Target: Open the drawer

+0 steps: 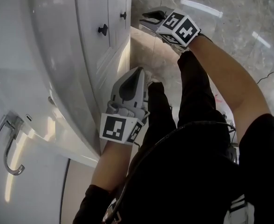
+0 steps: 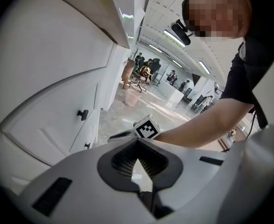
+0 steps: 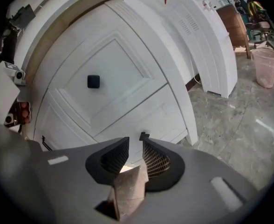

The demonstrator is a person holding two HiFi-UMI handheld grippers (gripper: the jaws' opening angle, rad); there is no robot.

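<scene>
Right gripper [image 3: 135,143] jaws parted, empty, facing white panelled drawer front [image 3: 127,55] with square black knob [image 3: 93,81]. Left gripper [image 2: 137,141] clenched on nothing.

Grey marble floor [image 3: 239,125]; white cabinet [image 3: 127,69], pink bin [image 3: 266,66] standing on it.

The drawer [image 3: 123,64] is sitting shut in a white cabinet [image 3: 207,45], its front lying flush with the frame around it. The front is painted white and is showing a raised rectangular moulding that is framing a flat inner panel. A small black square knob [image 3: 93,81] is standing out from the middle of that panel. The drawer is taking up the upper part of the cabinet face, and a second white front [image 3: 137,113] is lying directly below it, nearer the floor
</scene>
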